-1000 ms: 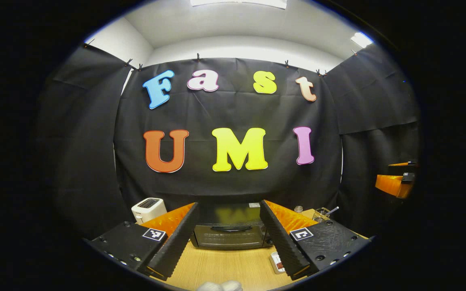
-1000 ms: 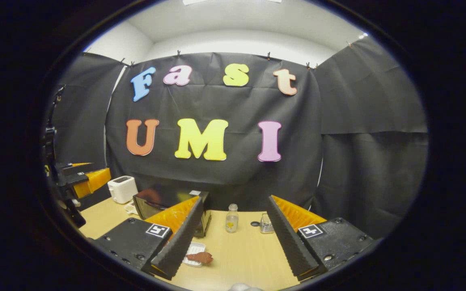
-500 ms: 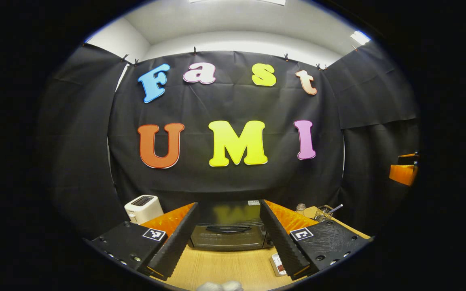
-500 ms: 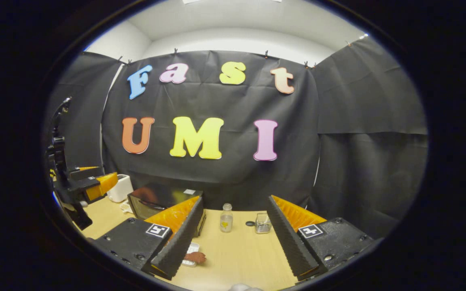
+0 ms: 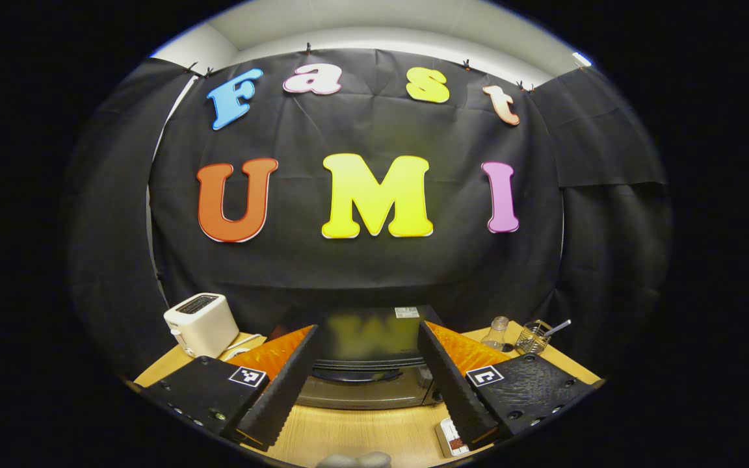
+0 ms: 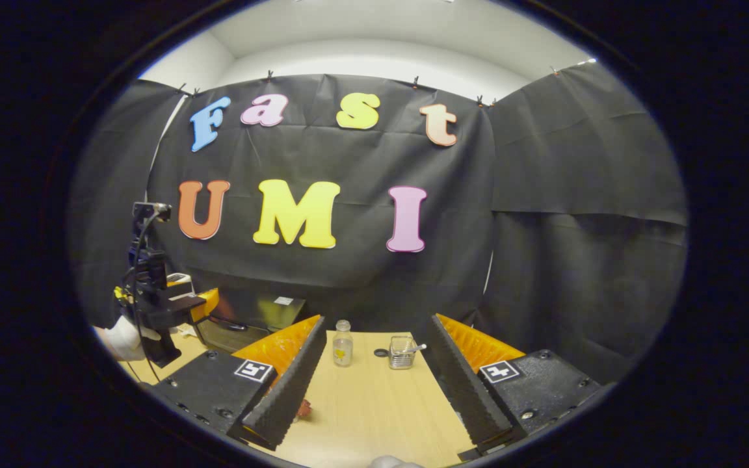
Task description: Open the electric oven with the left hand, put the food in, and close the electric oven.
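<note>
Table: light wooden table [image 5: 361,432].
Oven: black electric oven [image 5: 365,374] stands at the back.
Left of oven: white toaster [image 5: 201,322].
Right of oven: small glass bottle [image 6: 342,344], wire basket [image 6: 402,351].

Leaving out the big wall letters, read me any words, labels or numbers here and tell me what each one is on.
White sticker on the black electric oven's top: too small to read.
Square black-and-white tags on the left gripper: coded patterns, no words.
White toaster, clear glass bottle: no text legible.
</note>
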Tool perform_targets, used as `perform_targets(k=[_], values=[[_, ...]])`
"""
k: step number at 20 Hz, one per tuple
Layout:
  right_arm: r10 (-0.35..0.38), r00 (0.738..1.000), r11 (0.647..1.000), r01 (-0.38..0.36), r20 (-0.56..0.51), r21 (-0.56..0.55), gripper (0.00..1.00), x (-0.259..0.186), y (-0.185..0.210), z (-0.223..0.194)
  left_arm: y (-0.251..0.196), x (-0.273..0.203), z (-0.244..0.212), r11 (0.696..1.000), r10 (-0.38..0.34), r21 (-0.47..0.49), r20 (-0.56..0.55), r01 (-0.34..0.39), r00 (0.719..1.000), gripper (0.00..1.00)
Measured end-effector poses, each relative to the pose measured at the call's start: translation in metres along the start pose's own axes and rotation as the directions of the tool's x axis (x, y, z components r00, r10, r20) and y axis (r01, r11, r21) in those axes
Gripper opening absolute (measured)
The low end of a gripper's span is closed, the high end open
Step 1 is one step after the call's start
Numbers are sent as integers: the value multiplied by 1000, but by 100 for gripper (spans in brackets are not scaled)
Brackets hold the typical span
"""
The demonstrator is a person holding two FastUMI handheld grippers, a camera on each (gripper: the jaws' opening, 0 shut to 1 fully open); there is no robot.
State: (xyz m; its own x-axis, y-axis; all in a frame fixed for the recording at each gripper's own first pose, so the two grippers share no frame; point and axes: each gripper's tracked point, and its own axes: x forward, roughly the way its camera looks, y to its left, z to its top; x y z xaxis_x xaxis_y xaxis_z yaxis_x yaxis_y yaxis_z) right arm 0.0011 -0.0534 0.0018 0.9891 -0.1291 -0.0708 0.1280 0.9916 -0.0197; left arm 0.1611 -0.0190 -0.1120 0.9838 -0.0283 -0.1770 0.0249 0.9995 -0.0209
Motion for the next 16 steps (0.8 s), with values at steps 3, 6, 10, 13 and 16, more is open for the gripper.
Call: perform_targets(k=[3, 6, 10, 13, 16], values=[[-36, 999, 999, 36, -28, 5, 100, -5, -8, -8, 8, 35, -39, 1000, 17, 21, -86, -15, 996, 96], [-69, 996, 998, 69, -56, 1, 100, -8, -14, -18, 14, 55, -64, 999, 31, 43, -133, -26, 991, 96], [-84, 993, 996, 84, -81, 7, 100, -11, -15, -24, 16, 62, -82, 1000, 21, 24, -176, -17, 984, 96], [-82, 993, 996, 83, -85, 13, 100, -10, -12, -24, 21, 65, -86, 998, 38, 49, -173, -30, 984, 98], [-70, 994, 997, 72, -88, 17, 100, -8, -7, -26, 22, 62, -87, 999, 39, 42, -167, -33, 985, 98]])
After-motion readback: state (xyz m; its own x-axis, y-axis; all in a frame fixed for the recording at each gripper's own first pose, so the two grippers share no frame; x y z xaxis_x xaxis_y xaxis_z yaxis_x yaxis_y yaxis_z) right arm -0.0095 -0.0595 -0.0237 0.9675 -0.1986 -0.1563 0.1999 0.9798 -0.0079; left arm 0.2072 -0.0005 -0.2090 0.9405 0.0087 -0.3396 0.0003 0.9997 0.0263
